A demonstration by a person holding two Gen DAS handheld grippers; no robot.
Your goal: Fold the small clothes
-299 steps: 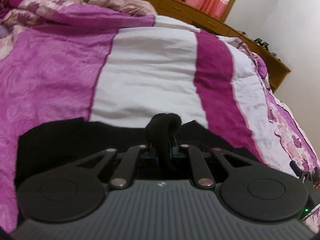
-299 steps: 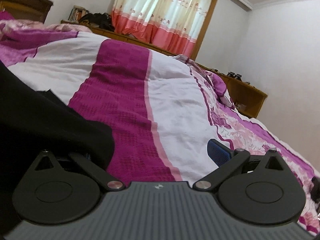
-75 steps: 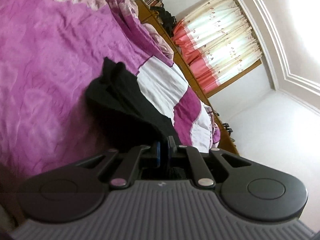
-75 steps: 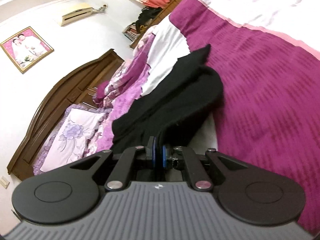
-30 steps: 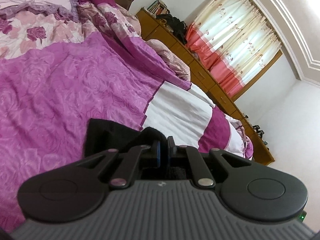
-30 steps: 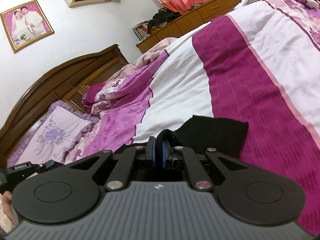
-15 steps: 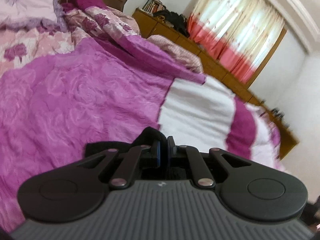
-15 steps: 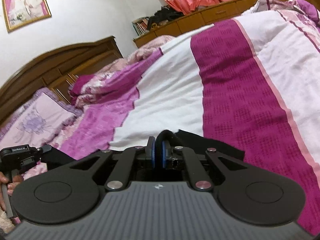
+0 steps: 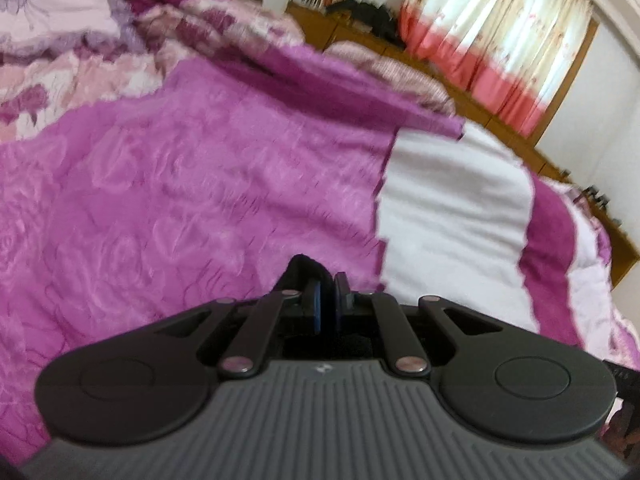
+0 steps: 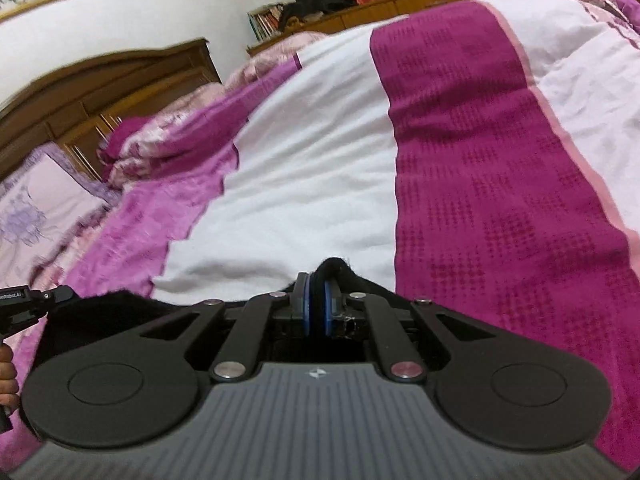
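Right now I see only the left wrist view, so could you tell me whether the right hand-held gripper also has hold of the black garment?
Observer: Yes, the right hand-held gripper is shut on a fold of the garment.
Operator: Thank you. Does the cloth run between the two?
Observer: A dark stretch of it spreads leftward, up to the left hand-held gripper at the picture's edge.
Operator: And what lies ahead of the right one?
Observer: The white stripe of the bedspread.
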